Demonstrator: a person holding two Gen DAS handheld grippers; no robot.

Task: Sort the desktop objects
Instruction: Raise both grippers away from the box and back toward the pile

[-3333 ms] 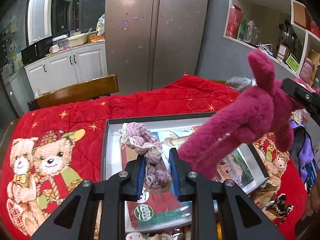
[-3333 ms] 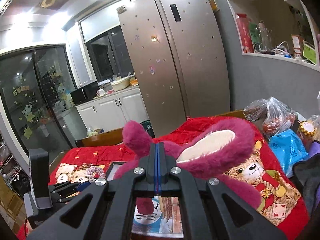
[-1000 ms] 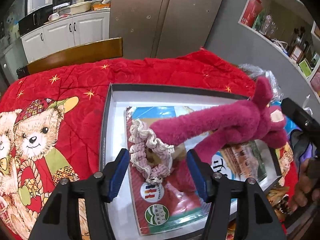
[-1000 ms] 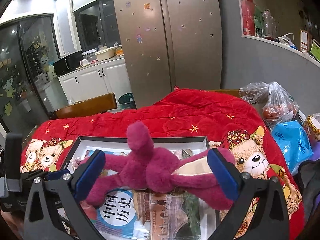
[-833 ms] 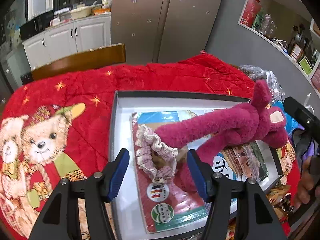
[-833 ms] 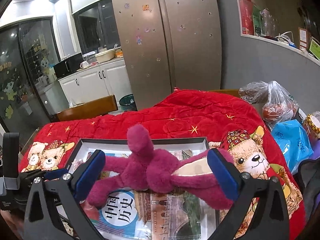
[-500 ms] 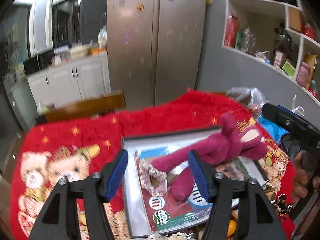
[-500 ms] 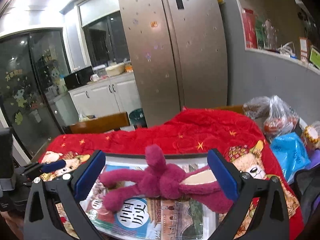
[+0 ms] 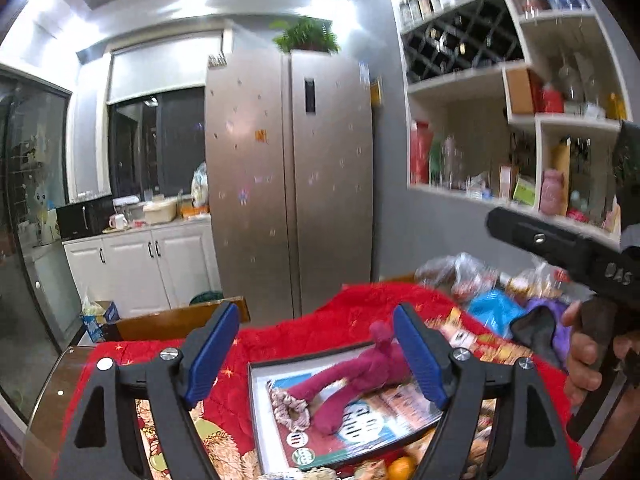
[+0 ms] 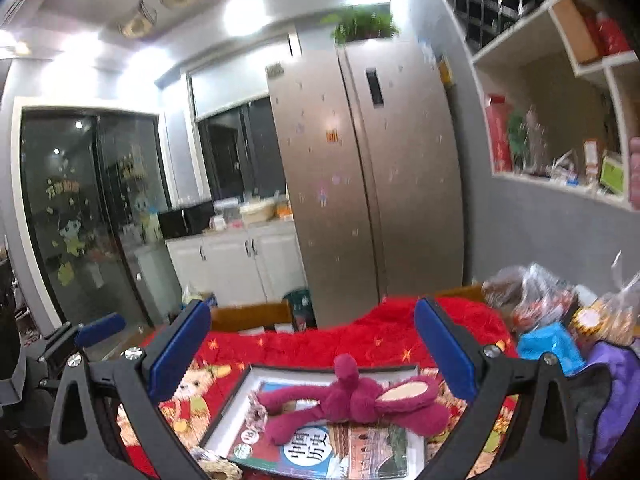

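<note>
While both grippers' fingers [image 10: 440, 354] stand spread and empty, the magenta plush toy [image 10: 352, 398] lies limp.

Red quilt [image 10: 360, 340] (teddy-bear print) covers the table, bearing a black-rimmed tray [image 10: 224, 412].

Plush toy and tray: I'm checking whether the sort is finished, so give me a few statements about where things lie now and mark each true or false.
1. The plush toy lies in the tray. True.
2. The right tongs are shut on the plush toy. False: they are open, with nothing between them.
3. A scrunchie lies in the tray by the toy's legs. True.
4. The tray has no books in it. False: books lie under the toy.
5. The left tongs grip the scrunchie. False: their jaws are opening, clear of it.
</note>
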